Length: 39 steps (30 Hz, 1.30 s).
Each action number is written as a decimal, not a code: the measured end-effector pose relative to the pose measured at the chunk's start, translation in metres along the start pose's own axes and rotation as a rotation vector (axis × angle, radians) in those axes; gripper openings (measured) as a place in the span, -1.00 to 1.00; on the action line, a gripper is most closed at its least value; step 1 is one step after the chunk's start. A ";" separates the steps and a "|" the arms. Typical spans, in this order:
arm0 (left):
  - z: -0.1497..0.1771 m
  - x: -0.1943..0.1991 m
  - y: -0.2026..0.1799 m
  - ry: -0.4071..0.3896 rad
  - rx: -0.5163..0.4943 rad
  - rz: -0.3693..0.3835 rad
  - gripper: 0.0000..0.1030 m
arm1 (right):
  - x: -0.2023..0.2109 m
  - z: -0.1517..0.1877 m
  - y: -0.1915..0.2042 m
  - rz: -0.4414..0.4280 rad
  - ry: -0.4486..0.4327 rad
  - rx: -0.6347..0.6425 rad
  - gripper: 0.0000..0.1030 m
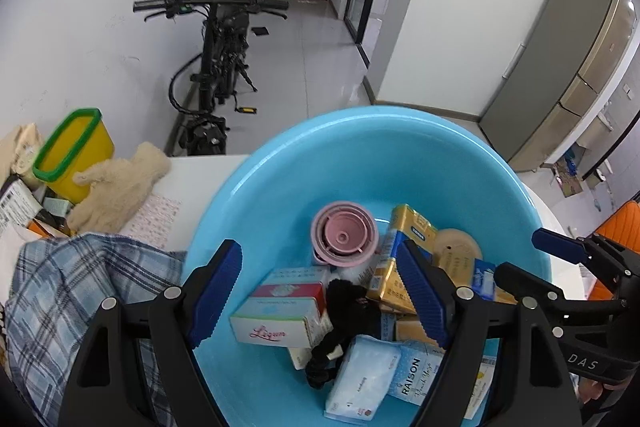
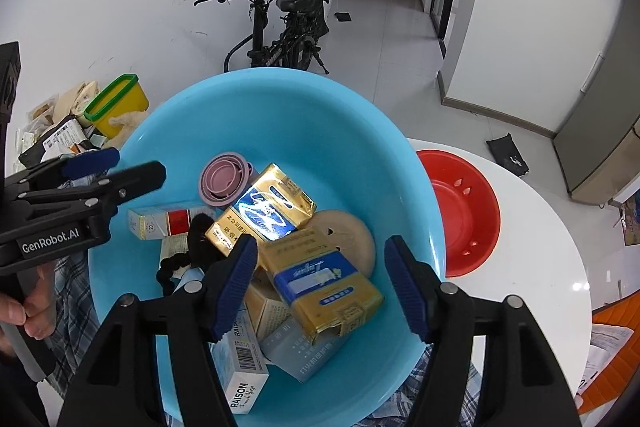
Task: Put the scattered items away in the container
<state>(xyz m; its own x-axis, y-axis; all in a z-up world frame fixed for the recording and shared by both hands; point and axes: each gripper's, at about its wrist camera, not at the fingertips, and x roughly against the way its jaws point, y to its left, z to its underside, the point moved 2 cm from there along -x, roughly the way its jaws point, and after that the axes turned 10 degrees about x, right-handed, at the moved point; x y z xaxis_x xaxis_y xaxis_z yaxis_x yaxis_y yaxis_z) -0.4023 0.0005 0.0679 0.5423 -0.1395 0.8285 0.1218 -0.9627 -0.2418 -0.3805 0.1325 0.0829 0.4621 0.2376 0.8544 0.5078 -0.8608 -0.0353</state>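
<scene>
Inside blue basin [image 2: 280, 115], 2 gold packs [image 2: 264, 211], 1 pink lid [image 2: 222, 179], both claws empty.

Left gripper [image 1: 320, 291] agape, right gripper [image 2: 320, 283] agape

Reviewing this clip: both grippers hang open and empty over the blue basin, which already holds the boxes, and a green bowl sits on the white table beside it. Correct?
Not quite: the bowl beside the blue basin is red, not green, as the right wrist view shows. The rest holds: the left gripper and right gripper are open and empty over the basin, which holds the boxes.
</scene>
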 end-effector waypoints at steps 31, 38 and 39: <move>0.024 0.091 -0.009 -0.636 -0.157 0.018 1.00 | 0.065 0.007 -0.016 0.131 -0.505 -0.075 0.99; 0.035 0.101 -0.013 -0.641 -0.164 0.019 1.00 | 0.078 0.015 -0.006 0.151 -0.535 -0.040 0.99; 0.038 0.103 -0.013 -0.643 -0.166 0.019 1.00 | 0.079 0.016 -0.004 0.150 -0.539 -0.038 0.99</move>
<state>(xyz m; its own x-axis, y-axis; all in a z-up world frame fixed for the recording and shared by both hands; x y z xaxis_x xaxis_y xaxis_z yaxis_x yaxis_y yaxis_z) -0.3168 0.0076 0.1376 0.9374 -0.0400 0.3459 0.0057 -0.9915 -0.1299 -0.3345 0.1621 0.1428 0.8385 0.2991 0.4554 0.3858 -0.9161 -0.1088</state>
